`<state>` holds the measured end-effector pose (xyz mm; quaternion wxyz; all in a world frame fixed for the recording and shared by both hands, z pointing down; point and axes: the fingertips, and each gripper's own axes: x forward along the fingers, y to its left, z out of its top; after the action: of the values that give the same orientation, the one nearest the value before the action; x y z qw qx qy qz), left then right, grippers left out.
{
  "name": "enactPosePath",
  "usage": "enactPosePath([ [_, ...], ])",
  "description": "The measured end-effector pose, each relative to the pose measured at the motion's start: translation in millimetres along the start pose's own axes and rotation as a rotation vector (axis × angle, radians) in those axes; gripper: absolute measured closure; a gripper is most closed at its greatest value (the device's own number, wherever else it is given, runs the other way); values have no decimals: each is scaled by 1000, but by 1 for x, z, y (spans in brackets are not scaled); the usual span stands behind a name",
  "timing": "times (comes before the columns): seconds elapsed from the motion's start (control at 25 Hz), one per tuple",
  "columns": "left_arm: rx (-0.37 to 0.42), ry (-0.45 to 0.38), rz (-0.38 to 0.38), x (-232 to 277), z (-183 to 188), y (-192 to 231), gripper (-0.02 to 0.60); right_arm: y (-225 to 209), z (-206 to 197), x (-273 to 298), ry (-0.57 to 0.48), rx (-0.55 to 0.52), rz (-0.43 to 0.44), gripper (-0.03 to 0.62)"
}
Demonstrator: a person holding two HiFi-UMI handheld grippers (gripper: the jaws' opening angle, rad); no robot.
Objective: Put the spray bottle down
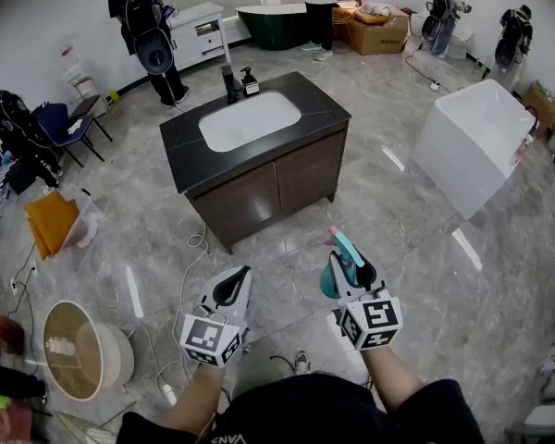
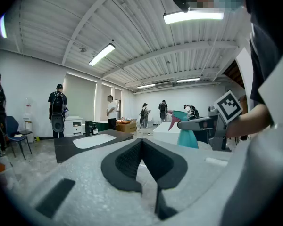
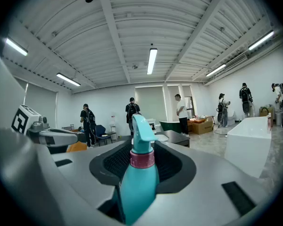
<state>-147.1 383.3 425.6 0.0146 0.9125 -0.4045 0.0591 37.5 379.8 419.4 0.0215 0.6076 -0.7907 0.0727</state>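
A teal spray bottle (image 3: 139, 180) with a pink collar stands upright between the jaws of my right gripper (image 3: 142, 166), which is shut on its body. In the head view the spray bottle (image 1: 340, 265) sits in my right gripper (image 1: 351, 271), held over the floor in front of the black-topped vanity (image 1: 194, 151). My left gripper (image 1: 233, 287) is beside it to the left, shut and empty, its pads meeting at the tips. From the left gripper view my left gripper (image 2: 142, 149) shows nothing between its jaws, and the spray bottle (image 2: 186, 135) appears at the right.
The vanity holds a white sink (image 1: 250, 120), a black faucet (image 1: 230, 83) and a soap dispenser (image 1: 250, 82). A white bathtub (image 1: 476, 146) stands at the right, a round basket (image 1: 79, 350) at the left. Cables (image 1: 190, 276) lie on the marble floor. Several people stand along the far wall.
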Motion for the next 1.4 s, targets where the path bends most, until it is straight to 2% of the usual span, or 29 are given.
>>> enactPosePath([
  [0.24,3,10,5,13,-1,-2,571,-17,-5,10,3,17,6,439],
  [0.52,-11,18,-3,43,-7,17,571,-34,-7,41,3,39,-5,437],
  [0.8,-17,14,-61,102,-6,58,571,-52,0,98,3,48,-43,437],
  [1.4,-1,15,-203,231,11,186,571,-80,35,247,-31,60,-188,439],
])
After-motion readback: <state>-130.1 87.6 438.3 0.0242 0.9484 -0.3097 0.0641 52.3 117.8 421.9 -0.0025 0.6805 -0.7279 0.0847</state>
